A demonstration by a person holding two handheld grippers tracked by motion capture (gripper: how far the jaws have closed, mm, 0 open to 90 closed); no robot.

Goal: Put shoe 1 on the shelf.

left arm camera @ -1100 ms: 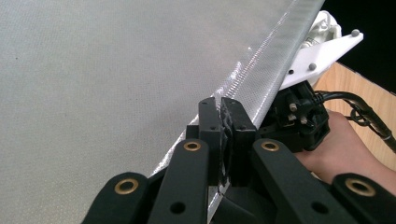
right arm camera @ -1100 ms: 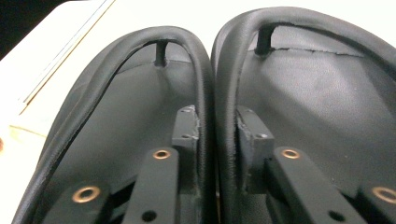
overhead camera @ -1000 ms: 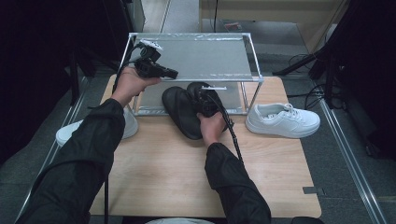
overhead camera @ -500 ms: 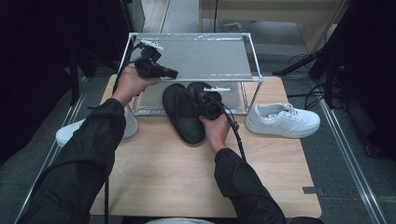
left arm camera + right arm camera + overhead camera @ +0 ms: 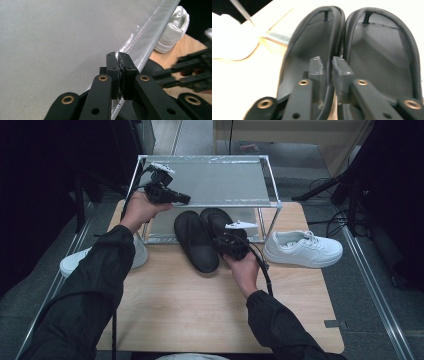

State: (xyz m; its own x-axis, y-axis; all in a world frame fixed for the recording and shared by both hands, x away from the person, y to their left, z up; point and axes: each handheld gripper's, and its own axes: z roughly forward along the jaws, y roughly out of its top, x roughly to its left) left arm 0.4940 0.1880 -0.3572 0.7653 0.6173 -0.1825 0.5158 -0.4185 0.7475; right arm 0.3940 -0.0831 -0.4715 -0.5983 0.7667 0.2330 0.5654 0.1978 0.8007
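Black slippers (image 5: 205, 236) lie side by side on the wooden table (image 5: 190, 300), their toes tucked under the front of the wire shelf rack (image 5: 220, 180) and their heels toward me. My right gripper (image 5: 226, 242) sits at the heel end, and in the right gripper view its jaws straddle the two touching inner rims, one jaw inside each slipper, with the rim of the left slipper (image 5: 312, 50) and that of the right slipper (image 5: 384, 55) pinched between them. I read that as clenched on the pair, though the grip looks shallow. The slippers' long axis runs nearly straight along the jaws, away from me and slightly left, so I judge that any lift or push goes along that line into the rack. My left gripper (image 5: 175, 197) hangs well off, above the rack's top left corner; in the left gripper view its jaws are closed on nothing, over the mesh shelf (image 5: 62, 37). A white sneaker (image 5: 302, 249) rests to the right, clear of the slippers.
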